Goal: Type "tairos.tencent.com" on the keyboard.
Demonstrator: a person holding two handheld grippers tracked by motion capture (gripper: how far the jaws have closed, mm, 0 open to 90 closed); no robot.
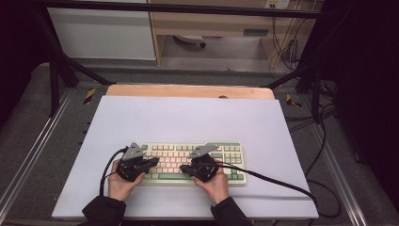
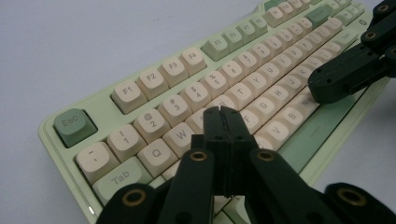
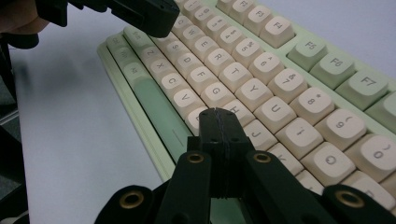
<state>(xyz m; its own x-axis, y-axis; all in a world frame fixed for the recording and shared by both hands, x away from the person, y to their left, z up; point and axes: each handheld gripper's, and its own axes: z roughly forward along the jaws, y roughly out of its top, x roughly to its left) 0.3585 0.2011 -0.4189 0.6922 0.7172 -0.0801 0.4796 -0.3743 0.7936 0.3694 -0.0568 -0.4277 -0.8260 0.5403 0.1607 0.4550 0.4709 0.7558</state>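
A pale green keyboard (image 1: 226,151) with cream keys lies on the white mat near the front edge. My left gripper (image 1: 155,161) hovers over the keyboard's left half, its jaws pressed together with nothing between them; in the left gripper view its tip (image 2: 222,112) sits over the keys near W and E on the keyboard (image 2: 154,81). My right gripper (image 1: 182,168) is over the middle keys, also shut and empty; its tip (image 3: 218,113) rests by the B and H keys of the keyboard (image 3: 280,93). Both tips point toward each other.
The white mat (image 1: 188,117) covers a wooden table (image 1: 188,91). Black cables (image 1: 277,181) trail from the grippers across the mat. Metal frame rails and floor cables surround the table.
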